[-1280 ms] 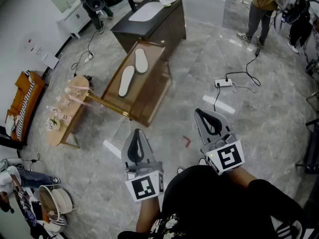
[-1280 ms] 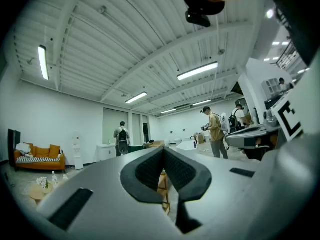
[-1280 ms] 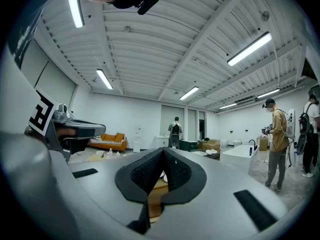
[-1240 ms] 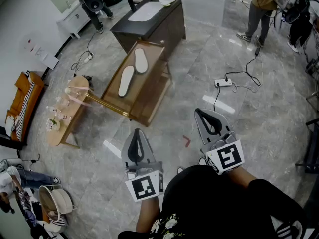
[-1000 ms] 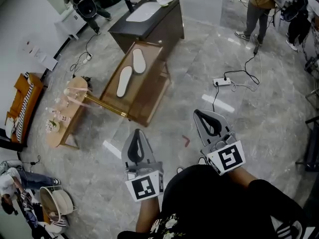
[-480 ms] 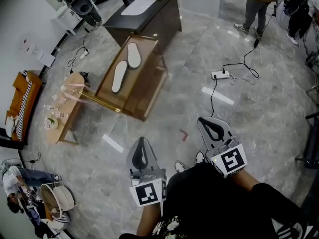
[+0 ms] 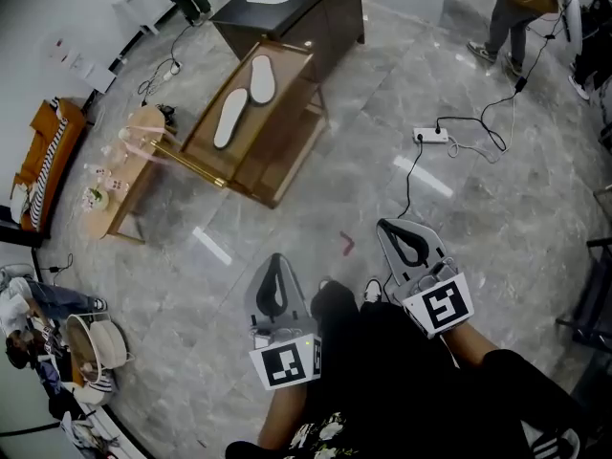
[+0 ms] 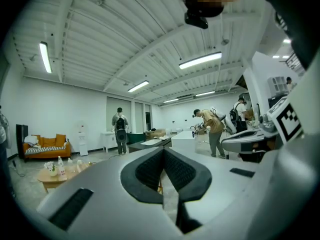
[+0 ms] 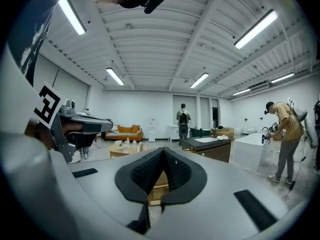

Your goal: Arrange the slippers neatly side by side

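Note:
Two white slippers lie on a low brown table point(image 7: 277, 151) far ahead of me, at the upper left of the head view. The nearer slipper point(image 7: 230, 119) and the farther slipper point(image 7: 262, 78) lie roughly end to end, at slightly different angles. My left gripper point(image 7: 275, 259) and right gripper point(image 7: 387, 226) hover over the grey floor close to my body, well short of the table. Both are shut with nothing between the pads. The left gripper point(image 8: 163, 150) and the right gripper point(image 9: 163, 149) point about level into the room.
A dark cabinet point(image 7: 296, 12) with a white basin stands behind the table. A round wooden side table point(image 7: 120, 185) with small bottles and an orange sofa point(image 7: 43, 156) are at the left. A power strip point(image 7: 432, 135) with cables lies on the floor ahead right. A person point(image 7: 516, 8) stands at the far right.
Both grippers have sunk and drawn a little nearer to my body, still shut. The head view has shifted, so the table with the slippers sits higher in the picture.

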